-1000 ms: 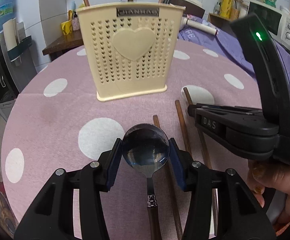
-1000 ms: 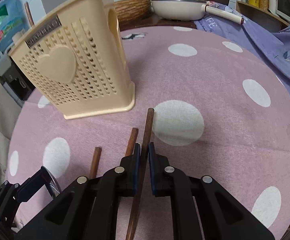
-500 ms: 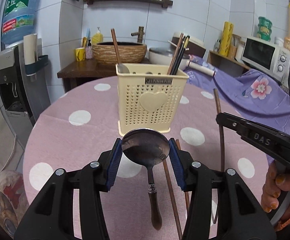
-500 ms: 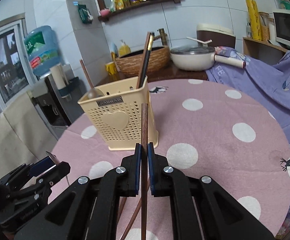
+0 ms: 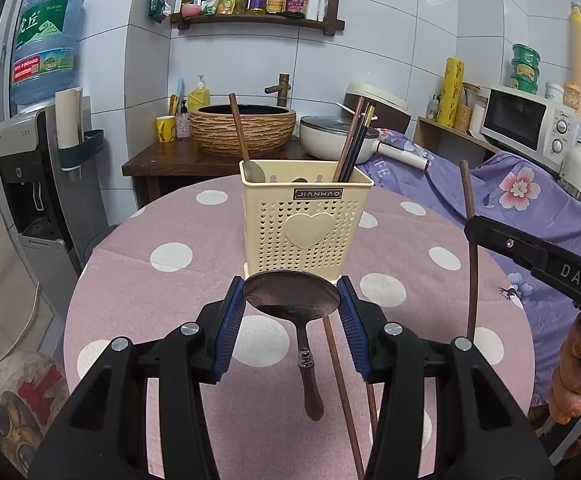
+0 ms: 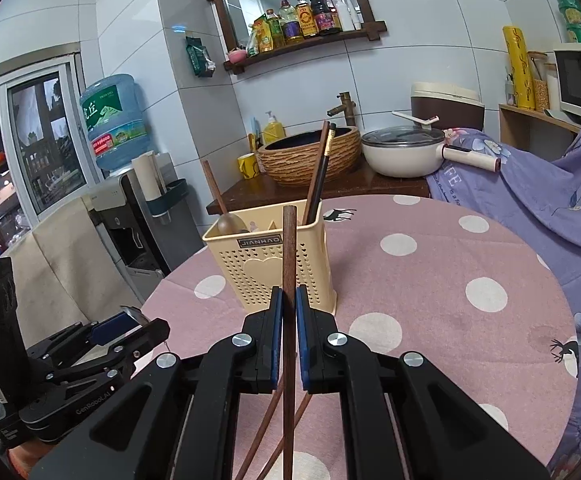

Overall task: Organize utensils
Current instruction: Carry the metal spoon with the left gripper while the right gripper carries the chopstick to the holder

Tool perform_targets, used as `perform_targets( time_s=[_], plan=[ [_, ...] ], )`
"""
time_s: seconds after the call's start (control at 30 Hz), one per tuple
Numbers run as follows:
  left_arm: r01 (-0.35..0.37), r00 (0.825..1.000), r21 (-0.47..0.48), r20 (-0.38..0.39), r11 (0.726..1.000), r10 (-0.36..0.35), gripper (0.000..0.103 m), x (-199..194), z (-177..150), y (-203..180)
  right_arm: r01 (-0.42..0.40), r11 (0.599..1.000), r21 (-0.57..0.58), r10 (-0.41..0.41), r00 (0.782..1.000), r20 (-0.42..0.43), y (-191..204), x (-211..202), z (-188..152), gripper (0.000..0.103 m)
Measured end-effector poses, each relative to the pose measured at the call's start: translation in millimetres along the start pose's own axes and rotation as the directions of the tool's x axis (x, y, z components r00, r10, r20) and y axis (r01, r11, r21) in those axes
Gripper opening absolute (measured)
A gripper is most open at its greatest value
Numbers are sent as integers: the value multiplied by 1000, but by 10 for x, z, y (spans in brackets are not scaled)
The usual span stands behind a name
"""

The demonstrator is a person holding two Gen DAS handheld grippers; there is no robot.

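Note:
A cream perforated utensil holder [image 5: 306, 224] stands on the pink dotted table [image 5: 170, 256]; it also shows in the right wrist view [image 6: 266, 268]. It holds a spoon [image 5: 250, 168] and dark chopsticks [image 5: 354, 144]. My left gripper [image 5: 290, 300] is shut on a metal spoon [image 5: 290, 296] with a wooden handle, held above the table short of the holder. My right gripper [image 6: 285, 304] is shut on a brown chopstick [image 6: 289, 248], held upright; it also shows in the left wrist view [image 5: 468, 208]. Two more chopsticks [image 5: 340, 376] lie on the table below.
A side counter behind the table carries a woven basin [image 5: 242, 128] and a white pan [image 5: 330, 140]. A water dispenser [image 5: 38, 160] stands left. A purple flowered cloth [image 5: 522, 200] and a microwave [image 5: 522, 124] are on the right.
Both grippers have risen from the table with their utensils and pulled back from the holder. The chopstick has left the table and stands more upright.

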State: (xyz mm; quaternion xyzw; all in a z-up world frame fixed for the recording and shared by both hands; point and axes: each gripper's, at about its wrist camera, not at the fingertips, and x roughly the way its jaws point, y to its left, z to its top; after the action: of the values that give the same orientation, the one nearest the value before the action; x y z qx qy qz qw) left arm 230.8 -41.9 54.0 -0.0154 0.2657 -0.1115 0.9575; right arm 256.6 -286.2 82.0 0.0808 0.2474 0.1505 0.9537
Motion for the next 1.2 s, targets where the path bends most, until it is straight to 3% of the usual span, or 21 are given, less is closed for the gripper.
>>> perform_targets(
  time_s=[0.2,0.43,0.6,0.83,0.93,1.07,1.13,1.2],
  plan=[
    [4,1000,-4,-2,1000,-4,47,30,64,37,-15,1000,-12,16,999,47,33,-57,82,7],
    [21,1000,-24,-2,999,-21,47,83,277,96,-23,999,-32,29,983,180,116,-99,358,7],
    [24,999,-39,42,999,-22,47,74,721,156,0,999,-52,15,961,275,229,-45,782,7],
    [16,989,-80,149,997,-4,47,66,1613,284,75,994,-77,-36,908,418,417,205,1505,7],
    [-20,980,-95,196,995,39,47,156,1891,321,114,990,-86,-62,885,462,468,398,1690,7],
    [-80,969,-67,227,995,94,47,402,1990,288,146,986,-78,-92,877,472,434,721,1654,7],
    [-92,970,-60,221,994,103,47,551,1921,288,159,985,-72,-108,880,463,385,893,1545,7],
    [-100,972,-56,209,993,110,47,692,1820,301,186,981,-62,-135,868,478,328,1000,1398,7]
  ],
)
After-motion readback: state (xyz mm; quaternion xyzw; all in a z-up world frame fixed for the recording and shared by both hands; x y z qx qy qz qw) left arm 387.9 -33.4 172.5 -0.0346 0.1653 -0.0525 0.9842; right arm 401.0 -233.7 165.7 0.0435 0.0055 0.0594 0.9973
